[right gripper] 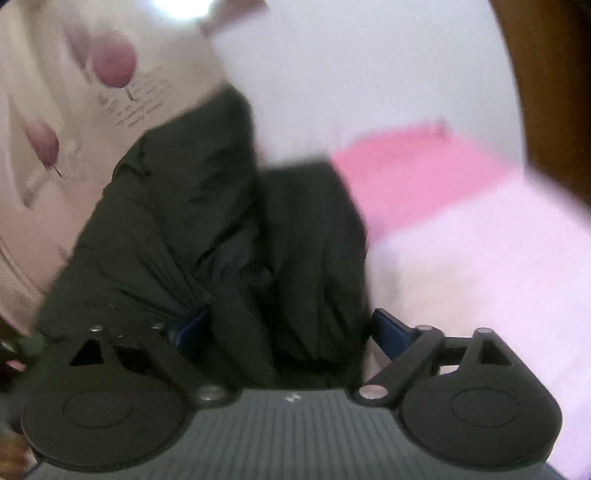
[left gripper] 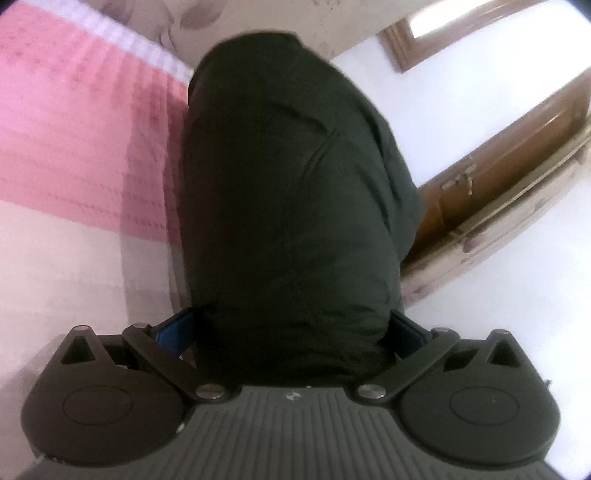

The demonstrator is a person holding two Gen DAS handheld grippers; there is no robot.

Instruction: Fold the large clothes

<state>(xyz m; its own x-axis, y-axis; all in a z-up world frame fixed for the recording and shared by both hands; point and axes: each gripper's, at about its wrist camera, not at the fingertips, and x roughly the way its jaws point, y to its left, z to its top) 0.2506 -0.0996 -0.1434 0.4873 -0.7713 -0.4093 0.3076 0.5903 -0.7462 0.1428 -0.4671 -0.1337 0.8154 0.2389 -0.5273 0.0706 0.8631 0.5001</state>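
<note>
- Left claw (left gripper: 291, 332): its two blue-padded fingers (left gripper: 173, 328) stand on either side of a thick bundle of the dark garment (left gripper: 288, 192) and are clamped on it; the cloth fills the whole gap between them.
- Dark garment, left wrist view: it rises straight ahead of the claw as one smooth, rounded mass with a few long creases.
- Left of the left claw: the bed (left gripper: 74, 129), covered in pink and pale checked cloth.
- Right of the left claw, seen only in this view: a white wall (left gripper: 461, 92), a brown wooden door (left gripper: 491, 162) with a metal latch, and a wood-framed opening (left gripper: 436, 33) higher up.
- Right claw (right gripper: 291, 328): the dark garment (right gripper: 207, 221) is bunched between its blue-padded fingers (right gripper: 388, 328) and spills over the left one; the right finger appears to touch the cloth, so the claw is gripping the garment. The view is blurred.
- Dark garment, right wrist view: ahead of the claw it shows two separate folds with a deep furrow between them.
- Left of the right claw, seen best in this view: a pale curtain (right gripper: 74, 110) printed with purple shapes and small lettering.
- Right of the right claw: the pink bed (right gripper: 461, 229).
</note>
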